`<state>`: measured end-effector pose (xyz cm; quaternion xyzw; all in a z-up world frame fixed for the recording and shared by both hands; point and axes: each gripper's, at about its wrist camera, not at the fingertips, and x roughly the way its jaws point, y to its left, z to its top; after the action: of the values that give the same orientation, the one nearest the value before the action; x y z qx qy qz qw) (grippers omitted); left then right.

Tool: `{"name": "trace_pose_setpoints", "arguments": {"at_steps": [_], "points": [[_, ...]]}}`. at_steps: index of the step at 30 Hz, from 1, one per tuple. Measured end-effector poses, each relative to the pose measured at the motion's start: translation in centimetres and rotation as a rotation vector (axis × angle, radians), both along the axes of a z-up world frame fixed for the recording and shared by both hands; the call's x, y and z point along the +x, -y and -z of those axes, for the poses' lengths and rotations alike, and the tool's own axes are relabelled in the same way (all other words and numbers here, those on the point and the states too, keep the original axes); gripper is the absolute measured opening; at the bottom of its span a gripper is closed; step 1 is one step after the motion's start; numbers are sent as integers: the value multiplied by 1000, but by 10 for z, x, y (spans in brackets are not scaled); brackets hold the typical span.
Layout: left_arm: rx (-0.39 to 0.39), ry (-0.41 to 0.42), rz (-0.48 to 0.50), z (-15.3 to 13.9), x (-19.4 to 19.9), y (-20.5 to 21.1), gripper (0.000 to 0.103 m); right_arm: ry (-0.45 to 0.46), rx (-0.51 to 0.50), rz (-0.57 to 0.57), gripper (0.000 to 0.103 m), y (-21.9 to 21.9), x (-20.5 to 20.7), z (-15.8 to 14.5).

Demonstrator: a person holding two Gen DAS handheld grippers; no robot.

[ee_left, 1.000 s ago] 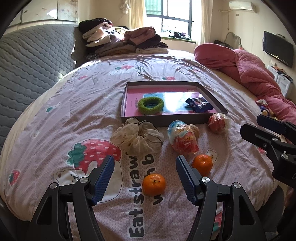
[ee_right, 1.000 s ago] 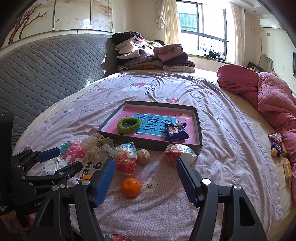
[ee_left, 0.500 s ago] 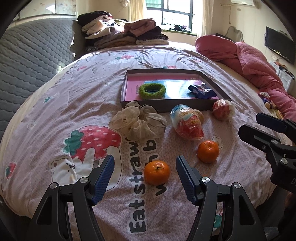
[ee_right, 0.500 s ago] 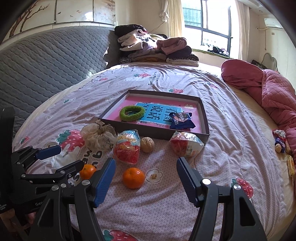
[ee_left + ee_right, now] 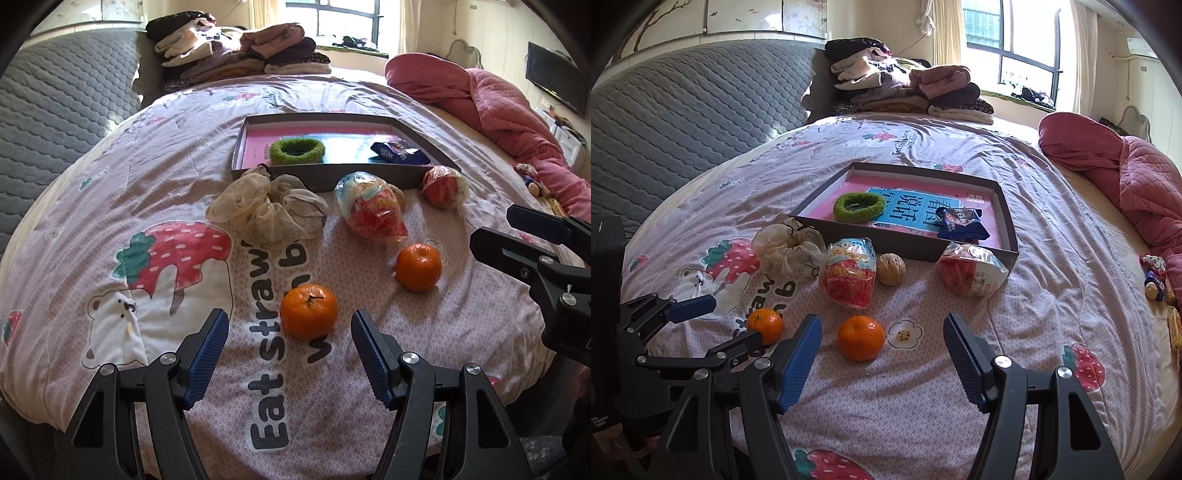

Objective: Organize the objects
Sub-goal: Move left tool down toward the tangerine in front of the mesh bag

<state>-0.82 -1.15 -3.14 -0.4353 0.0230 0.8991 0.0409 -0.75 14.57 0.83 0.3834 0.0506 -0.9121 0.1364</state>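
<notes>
Two oranges lie loose on the bed short of the box [image 5: 424, 173], and I judge this the reaching step: my left claw [image 5: 290, 341] stands wide apart and empty before the near orange [image 5: 309, 311], my right claw [image 5: 882, 345] likewise before the other orange [image 5: 861, 337]. Next, each claw needs lowering around its fruit, then a gentle squeeze.
</notes>
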Motion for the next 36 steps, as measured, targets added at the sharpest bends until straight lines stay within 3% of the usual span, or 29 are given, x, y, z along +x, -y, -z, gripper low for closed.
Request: {"name": "trace_pose_setpoints", "arguments": {"at_steps": [36], "points": [[1, 38, 2, 11, 4, 0, 70, 76, 33, -31, 68, 6, 6, 31]]}}
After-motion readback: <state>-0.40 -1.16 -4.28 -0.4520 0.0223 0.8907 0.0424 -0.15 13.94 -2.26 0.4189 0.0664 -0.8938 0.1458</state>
